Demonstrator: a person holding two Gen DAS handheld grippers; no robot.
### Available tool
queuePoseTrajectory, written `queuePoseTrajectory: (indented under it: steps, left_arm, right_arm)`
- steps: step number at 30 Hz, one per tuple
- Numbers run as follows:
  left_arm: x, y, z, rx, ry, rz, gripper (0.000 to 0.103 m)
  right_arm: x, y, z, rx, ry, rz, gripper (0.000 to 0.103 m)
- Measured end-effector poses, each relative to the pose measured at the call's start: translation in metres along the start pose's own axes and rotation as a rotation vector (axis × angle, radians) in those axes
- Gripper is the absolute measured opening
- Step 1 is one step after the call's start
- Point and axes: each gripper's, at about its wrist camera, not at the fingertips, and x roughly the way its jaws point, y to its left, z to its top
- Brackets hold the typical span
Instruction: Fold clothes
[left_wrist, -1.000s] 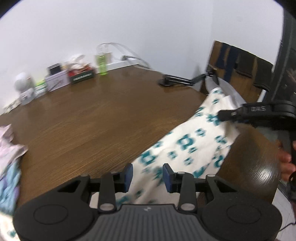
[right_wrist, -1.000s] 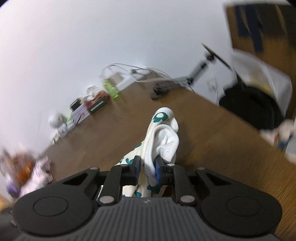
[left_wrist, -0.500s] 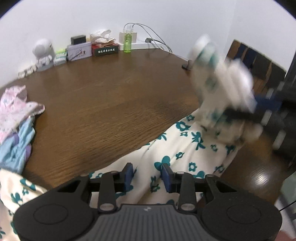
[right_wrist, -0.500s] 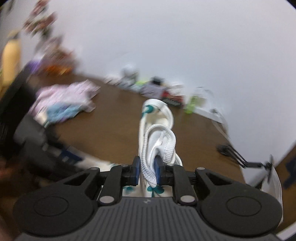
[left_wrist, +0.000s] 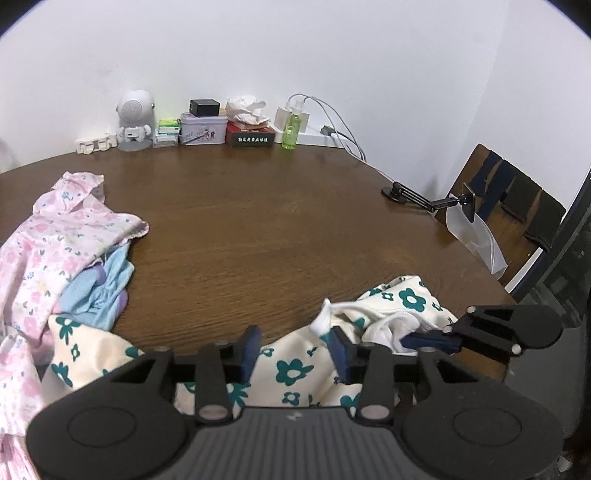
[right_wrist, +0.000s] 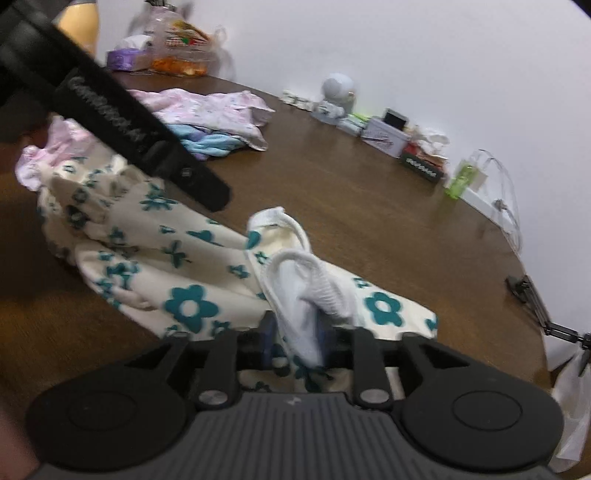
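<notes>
In the left wrist view, the left gripper (left_wrist: 293, 349) is opening, its blue pads clear of the cream cotton garment with teal flowers (left_wrist: 295, 369) lying crumpled along the near edge of the brown wooden table (left_wrist: 258, 221).

In the right wrist view, the right gripper (right_wrist: 293, 341) is opening around the garment's white ribbed band (right_wrist: 306, 291), apparently letting go. The garment is stretching leftward across the table; next it likely needs spreading flat.

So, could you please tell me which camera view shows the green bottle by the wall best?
The left wrist view: the green bottle stands sharp and nearly centred against the wall, beside the red box. In the right wrist view the same bottle is small, blurred and far to the right.
</notes>
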Motion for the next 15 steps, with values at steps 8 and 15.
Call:
queuePoseTrajectory:
  steps: [8, 15]
  left_arm:
    - [0.003, -0.030, 0.025, 0.086, -0.024, -0.015, 0.045]
    - [0.044, -0.084, 0.028, 0.249, 0.042, -0.053, 0.035]
  right_arm:
    - [-0.076, -0.080, 0.005, 0.237, -0.066, 0.184, 0.050]
    - [-0.036, -0.098, -0.025, 0.275, 0.037, 0.122, 0.017]
